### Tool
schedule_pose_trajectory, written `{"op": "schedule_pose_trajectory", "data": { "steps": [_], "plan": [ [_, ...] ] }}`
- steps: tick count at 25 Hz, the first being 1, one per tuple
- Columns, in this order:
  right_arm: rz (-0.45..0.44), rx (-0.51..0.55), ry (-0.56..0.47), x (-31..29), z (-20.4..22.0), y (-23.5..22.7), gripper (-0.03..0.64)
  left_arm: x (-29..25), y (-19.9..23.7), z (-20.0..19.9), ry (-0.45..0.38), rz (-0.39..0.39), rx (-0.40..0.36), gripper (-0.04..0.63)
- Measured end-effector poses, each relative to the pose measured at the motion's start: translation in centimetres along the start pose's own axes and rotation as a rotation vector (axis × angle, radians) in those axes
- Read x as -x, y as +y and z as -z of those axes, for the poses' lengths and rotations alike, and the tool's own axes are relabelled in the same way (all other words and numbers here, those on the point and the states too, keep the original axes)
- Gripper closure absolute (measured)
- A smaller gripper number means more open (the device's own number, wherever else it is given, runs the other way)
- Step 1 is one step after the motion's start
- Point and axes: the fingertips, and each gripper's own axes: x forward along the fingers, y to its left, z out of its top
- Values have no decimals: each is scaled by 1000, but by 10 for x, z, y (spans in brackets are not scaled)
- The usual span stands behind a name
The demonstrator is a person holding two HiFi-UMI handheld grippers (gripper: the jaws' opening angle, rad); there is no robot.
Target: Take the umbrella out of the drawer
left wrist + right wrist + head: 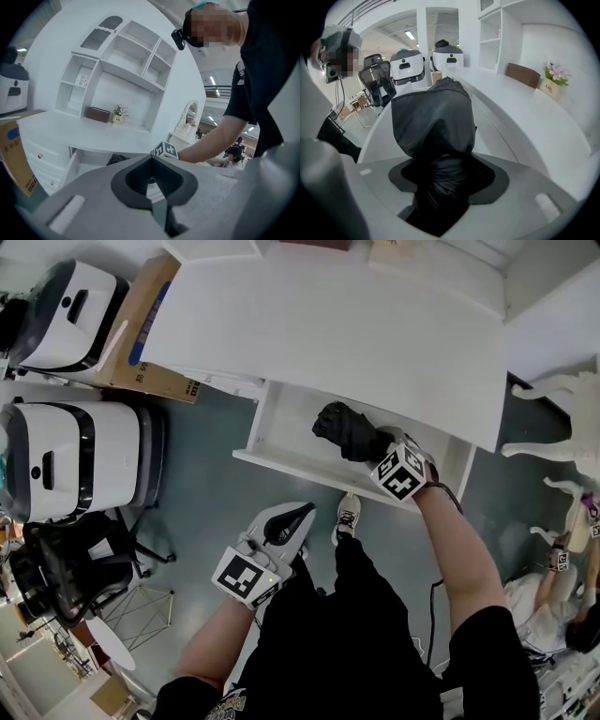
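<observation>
Right gripper view: I'm clamping the right gripper (445,161) on the black folded umbrella (433,119). The jaws are standing wide because the bundle is fat, and I'm gripping at one end so the rest is sticking out ahead. Head view: the umbrella is over the right part of the open drawer (281,442), close to the white desk's (328,324) near edge, so not out yet. The left gripper (281,524) is hanging closed and empty beside my leg, out of the way. I can't tell whether the umbrella is touching the drawer floor. Fabric is hiding my pads and the handle.
</observation>
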Motion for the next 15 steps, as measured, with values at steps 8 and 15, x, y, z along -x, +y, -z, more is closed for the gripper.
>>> {"op": "schedule_pose_trajectory", "data": {
  "steps": [8,15],
  "plan": [
    [51,-79,-199,64,-53,5,341,10,-2,-16,-26,5,-24,594],
    [135,-232,-403,127,-98,5,341,18,0,-35,-57,42,-45,594]
  ]
}}
